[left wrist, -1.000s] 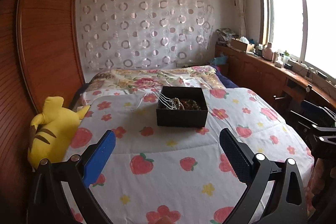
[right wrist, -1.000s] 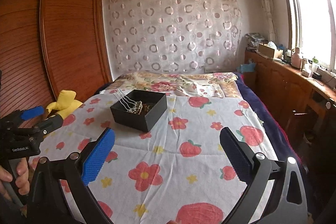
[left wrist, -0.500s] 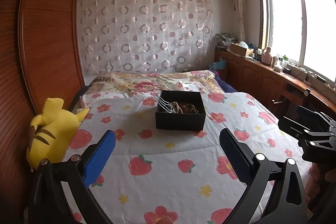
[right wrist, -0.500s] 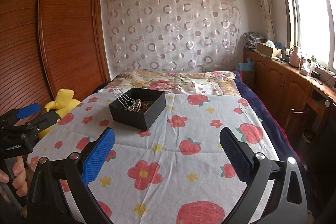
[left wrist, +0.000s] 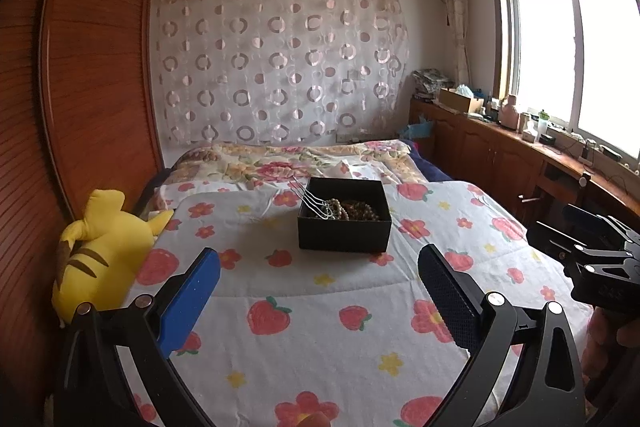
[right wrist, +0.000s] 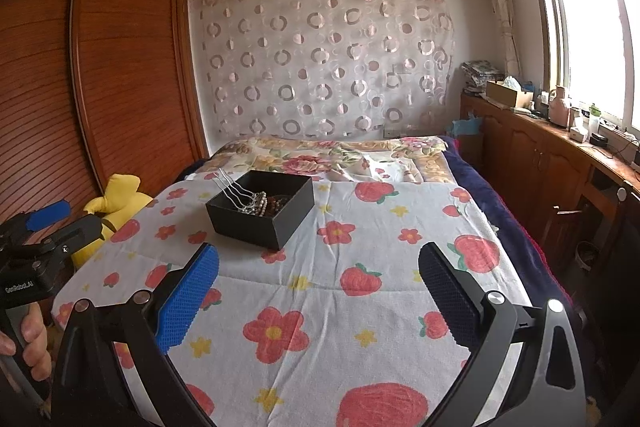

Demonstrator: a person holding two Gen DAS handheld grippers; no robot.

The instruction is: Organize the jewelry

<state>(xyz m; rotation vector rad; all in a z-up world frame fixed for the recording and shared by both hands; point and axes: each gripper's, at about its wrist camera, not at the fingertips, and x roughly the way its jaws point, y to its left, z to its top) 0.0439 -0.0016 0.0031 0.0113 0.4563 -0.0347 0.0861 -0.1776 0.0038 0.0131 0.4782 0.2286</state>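
While black box (left wrist: 344, 223) sits mid-bed holding beads and silver chains (left wrist: 316, 205) draped over rim, left tool (left wrist: 319, 291) and right tool (right wrist: 319, 291) hover short of box, both spread wide, empty.

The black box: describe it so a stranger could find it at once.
Start at the bed with the strawberry and flower cover. The black box sits near its middle, open on top. Beads and silver chains fill it, unlike the yellow plush toy at the bed's edge.
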